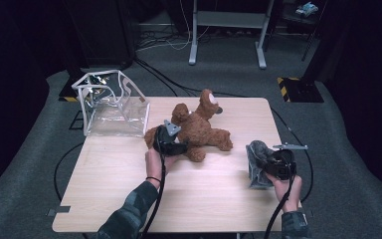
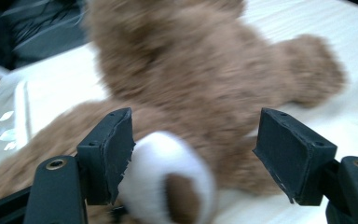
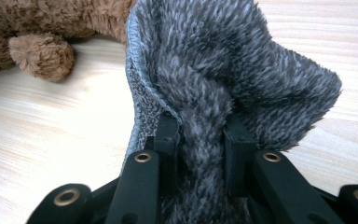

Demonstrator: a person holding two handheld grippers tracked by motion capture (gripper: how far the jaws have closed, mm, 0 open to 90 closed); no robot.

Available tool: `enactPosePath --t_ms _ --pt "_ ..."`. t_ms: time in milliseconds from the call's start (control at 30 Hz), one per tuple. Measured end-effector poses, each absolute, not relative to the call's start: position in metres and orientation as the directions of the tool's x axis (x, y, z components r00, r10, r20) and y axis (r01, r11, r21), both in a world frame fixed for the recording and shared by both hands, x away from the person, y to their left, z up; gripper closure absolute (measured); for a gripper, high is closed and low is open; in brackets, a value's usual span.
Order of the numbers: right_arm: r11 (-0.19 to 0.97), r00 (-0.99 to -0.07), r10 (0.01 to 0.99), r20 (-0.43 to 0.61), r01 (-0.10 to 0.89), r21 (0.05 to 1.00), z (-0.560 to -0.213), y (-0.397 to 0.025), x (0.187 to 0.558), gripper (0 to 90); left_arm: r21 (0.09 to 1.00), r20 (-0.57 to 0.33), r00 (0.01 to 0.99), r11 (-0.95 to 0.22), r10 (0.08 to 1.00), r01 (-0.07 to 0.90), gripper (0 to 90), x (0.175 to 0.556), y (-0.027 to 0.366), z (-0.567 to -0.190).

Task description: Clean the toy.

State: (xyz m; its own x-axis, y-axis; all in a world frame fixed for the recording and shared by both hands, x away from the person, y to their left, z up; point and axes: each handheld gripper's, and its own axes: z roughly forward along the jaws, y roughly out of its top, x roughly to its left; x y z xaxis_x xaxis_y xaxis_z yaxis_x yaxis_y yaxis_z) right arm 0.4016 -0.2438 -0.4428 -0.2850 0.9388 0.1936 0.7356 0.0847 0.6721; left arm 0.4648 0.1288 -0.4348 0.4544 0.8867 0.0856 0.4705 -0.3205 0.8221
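Note:
A brown teddy bear (image 1: 199,127) lies on its back in the middle of the wooden table (image 1: 129,189), head toward the far side. My left gripper (image 1: 171,142) is at the bear's near left side. In the left gripper view it (image 2: 198,140) is open, its jaws wide on either side of a white-padded paw (image 2: 163,182) of the bear (image 2: 205,70), without pinching it. My right gripper (image 1: 278,164) is near the table's right edge, shut on a grey fuzzy cloth piece (image 1: 257,159). In the right gripper view both jaws (image 3: 200,130) pinch a fold of that grey cloth (image 3: 233,65).
A clear plastic box-shaped bag with white edging (image 1: 112,104) stands open at the table's far left corner. Cables run over the grey carpet around the table. A metal stand (image 1: 229,30) is beyond the far edge. Bare wood lies along the table's near side.

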Motion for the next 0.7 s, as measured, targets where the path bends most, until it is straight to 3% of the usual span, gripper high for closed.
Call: enactPosePath --t_ms 133,233,433,700 --pt "0.089 -0.29 0.938 0.19 0.731 0.676 -0.443 -0.244 0.402 71.6 0.811 0.09 0.397 -0.298 0.914 0.503 22.6 0.469 0.136 -0.439" --pt "0.084 -0.285 0.938 0.194 0.734 0.674 -0.444 -0.244 0.403 71.5 0.785 0.102 0.382 -0.311 0.918 0.536 25.2 0.473 0.136 -0.445" --pt "0.08 -0.281 0.939 0.199 0.739 0.669 -0.445 -0.243 0.402 71.6 0.773 0.107 0.423 -0.343 0.9 0.534 54.6 0.481 0.141 -0.455" --pt "0.085 -0.288 0.939 0.189 0.725 0.683 -0.437 -0.245 0.403 71.6 0.812 0.096 0.54 -0.38 0.836 0.444 64.5 0.477 0.145 -0.456"
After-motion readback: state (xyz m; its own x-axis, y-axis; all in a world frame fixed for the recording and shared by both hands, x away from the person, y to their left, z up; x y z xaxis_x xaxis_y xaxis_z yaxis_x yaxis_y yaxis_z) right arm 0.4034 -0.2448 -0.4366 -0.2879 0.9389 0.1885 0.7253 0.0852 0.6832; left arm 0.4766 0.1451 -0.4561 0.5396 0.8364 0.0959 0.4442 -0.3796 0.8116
